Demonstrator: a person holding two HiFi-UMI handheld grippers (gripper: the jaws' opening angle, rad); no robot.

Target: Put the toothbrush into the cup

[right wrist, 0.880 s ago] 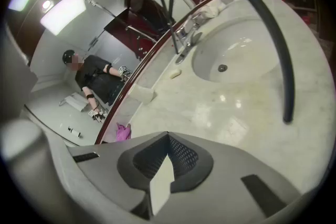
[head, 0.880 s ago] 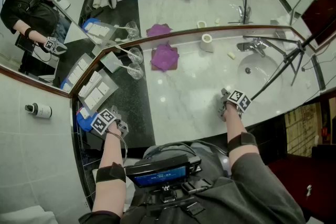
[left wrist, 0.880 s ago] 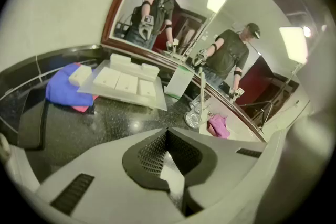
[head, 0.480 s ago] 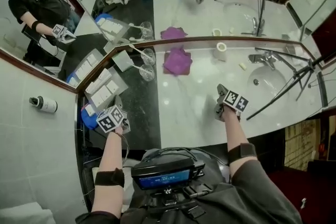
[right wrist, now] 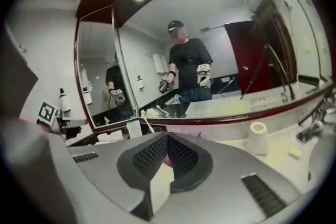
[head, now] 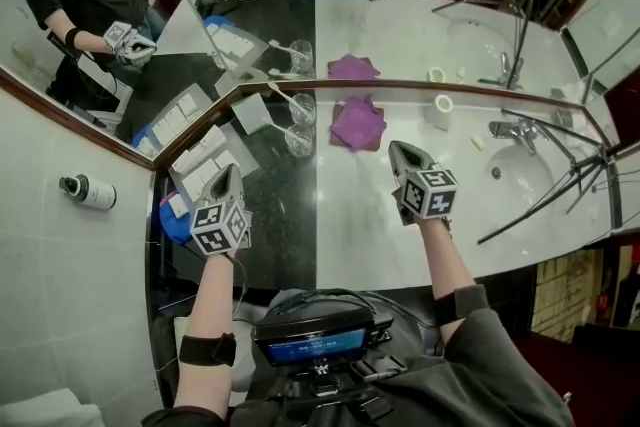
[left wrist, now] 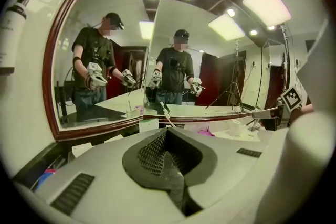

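Note:
Two clear glass cups stand by the mirror corner, one (head: 300,108) behind the other (head: 297,141). A white toothbrush (head: 281,94) leans in the rear cup and a second white toothbrush (head: 274,127) in the front one. My left gripper (head: 226,174) hovers shut and empty over the dark counter, short and left of the cups. My right gripper (head: 399,151) is shut and empty above the white marble, right of the cups. A toothbrush (left wrist: 167,115) shows just beyond the left gripper (left wrist: 167,134). Another toothbrush (right wrist: 146,125) stands left of the right gripper (right wrist: 167,140).
A purple cloth (head: 357,124) lies beside the cups. A small white cup (head: 437,111), a faucet (head: 506,130) and a sink (head: 524,173) are to the right, with black tripod legs (head: 540,200) across them. White packets (head: 203,166) and a blue pack (head: 171,216) sit at the left.
Both grippers have lifted and come forward toward the mirror; the right one has also shifted left toward the purple cloth. The cups and toothbrushes have stayed in place.

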